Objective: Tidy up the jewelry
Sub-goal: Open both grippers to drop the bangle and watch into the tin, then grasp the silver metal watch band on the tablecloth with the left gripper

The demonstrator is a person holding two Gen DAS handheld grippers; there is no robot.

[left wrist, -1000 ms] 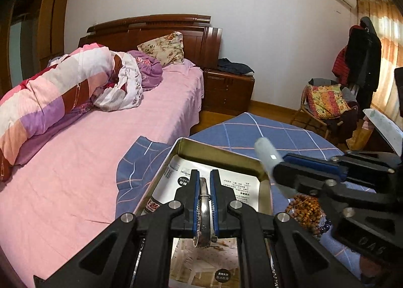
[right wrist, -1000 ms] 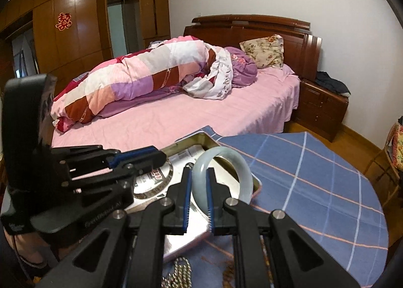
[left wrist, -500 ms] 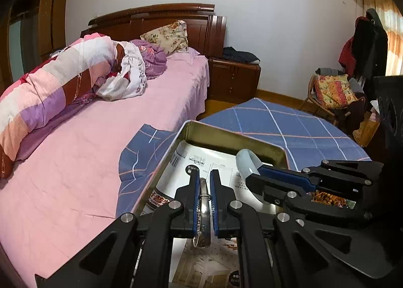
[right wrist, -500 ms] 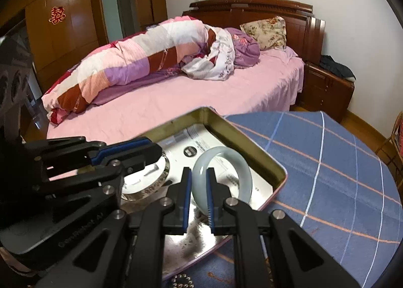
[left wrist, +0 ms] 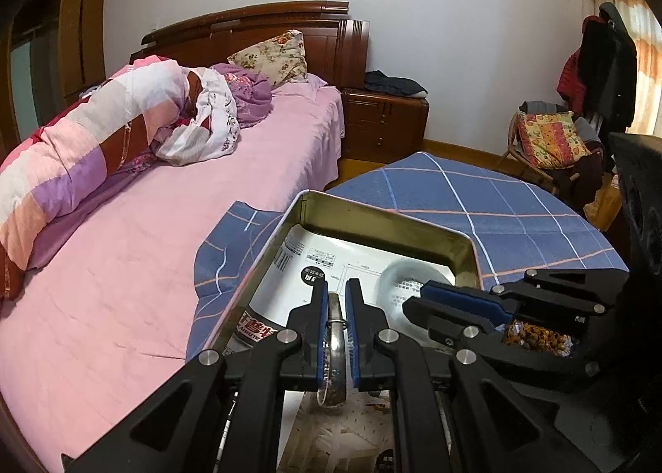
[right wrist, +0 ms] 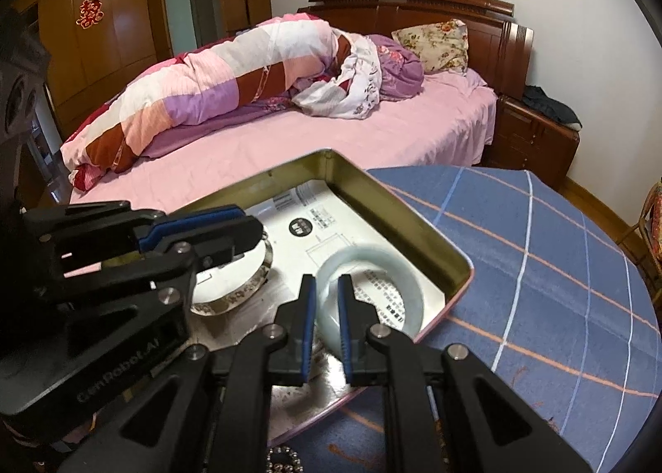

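The left gripper (left wrist: 336, 307) has its blue-padded fingers (left wrist: 318, 332) clamped on a thin silver metal bangle (left wrist: 333, 353), held on edge; in the right wrist view that bangle (right wrist: 244, 291) hangs low over the left part of the tin. The right gripper (right wrist: 326, 291) has its fingers (right wrist: 307, 315) pressed onto the near rim of a pale green jade bangle (right wrist: 372, 278), whose far side lies down on the printed paper lining (left wrist: 331, 258) in the right corner of a shallow rectangular gold-coloured metal tin (right wrist: 397, 220). The tin sits on a round surface covered by a blue cloth with white and orange check lines (right wrist: 538, 249). A heap of brown wooden beads (left wrist: 533, 334) lies on the cloth just beside the tin's right edge, behind the right gripper. Beyond the surface stands a bed with a pink sheet (left wrist: 145, 249), a rolled patchwork quilt (right wrist: 207, 88), a floral pillow (left wrist: 273, 55) and a dark wooden headboard (left wrist: 265, 24); a wooden nightstand (left wrist: 384, 121) sits beside it. Compared with a second ago, the jade bangle has come down from above the tin to its floor, and both grips are unchanged.
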